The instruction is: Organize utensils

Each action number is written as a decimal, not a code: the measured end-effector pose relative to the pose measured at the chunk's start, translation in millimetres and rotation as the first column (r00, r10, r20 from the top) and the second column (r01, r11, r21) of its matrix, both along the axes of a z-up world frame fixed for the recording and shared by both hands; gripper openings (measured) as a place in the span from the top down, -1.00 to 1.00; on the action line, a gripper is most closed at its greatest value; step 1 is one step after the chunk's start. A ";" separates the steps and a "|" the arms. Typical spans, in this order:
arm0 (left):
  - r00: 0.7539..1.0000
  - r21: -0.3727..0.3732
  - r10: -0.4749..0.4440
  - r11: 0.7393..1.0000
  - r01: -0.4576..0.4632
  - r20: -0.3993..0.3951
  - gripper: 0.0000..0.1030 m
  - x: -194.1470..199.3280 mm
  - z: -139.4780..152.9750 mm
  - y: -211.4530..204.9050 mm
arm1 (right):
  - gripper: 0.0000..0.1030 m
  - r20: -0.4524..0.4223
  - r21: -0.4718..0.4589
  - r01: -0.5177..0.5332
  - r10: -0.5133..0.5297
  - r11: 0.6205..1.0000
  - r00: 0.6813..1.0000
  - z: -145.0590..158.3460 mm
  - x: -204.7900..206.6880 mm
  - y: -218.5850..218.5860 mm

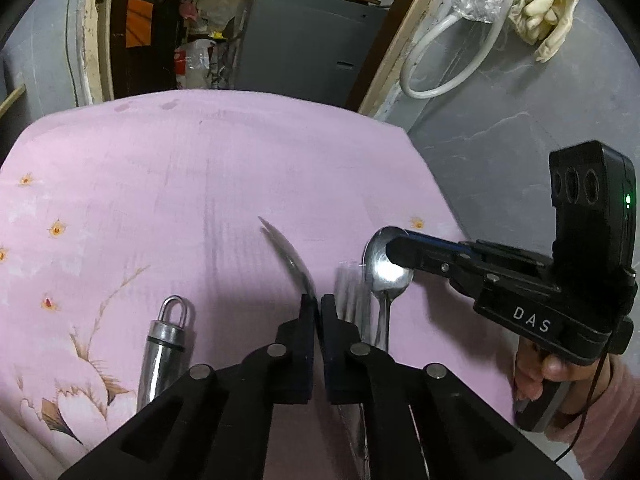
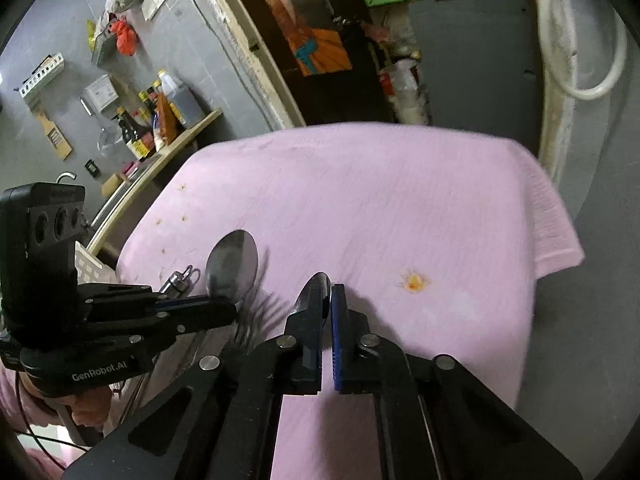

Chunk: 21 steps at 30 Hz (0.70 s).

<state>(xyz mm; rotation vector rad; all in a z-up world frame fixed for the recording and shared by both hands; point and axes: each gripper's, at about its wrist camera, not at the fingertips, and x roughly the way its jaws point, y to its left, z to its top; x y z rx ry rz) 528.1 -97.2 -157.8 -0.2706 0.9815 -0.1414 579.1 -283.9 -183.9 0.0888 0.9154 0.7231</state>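
Fork (image 1: 348,300) blurred beside left tongs (image 1: 318,308).

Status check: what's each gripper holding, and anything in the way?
Left gripper shut on a spoon. Right gripper shut on a second spoon. Fork blurred between them; steel tube lies left, apart.

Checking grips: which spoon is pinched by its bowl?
The spoon in the right gripper; the left gripper holds its spoon below the bowl, which sticks out free.
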 end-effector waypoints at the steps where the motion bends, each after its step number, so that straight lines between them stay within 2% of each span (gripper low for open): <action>1: 1.000 0.003 -0.008 1.000 0.008 0.012 0.95 -2.2 3.1 -0.8 | 0.95 0.017 0.007 0.014 -0.014 1.000 1.000 5.8 -5.1 -3.9; 9: 0.985 -0.017 -0.019 1.000 0.022 0.174 0.95 -37.6 50.0 -2.9 | 0.96 0.205 -0.012 0.110 -0.105 0.994 0.973 74.6 -50.0 -23.2; 14: 0.957 -0.036 -0.024 0.999 0.036 0.288 0.95 -65.1 87.4 -2.8 | 0.96 0.335 -0.030 0.176 -0.156 0.984 0.929 125.7 -89.4 -24.2; 21: 0.920 -0.074 -0.022 0.996 0.055 0.392 0.95 -95.4 139.6 13.3 | 0.96 0.452 0.009 0.225 -0.205 0.974 0.868 202.2 -132.6 -14.2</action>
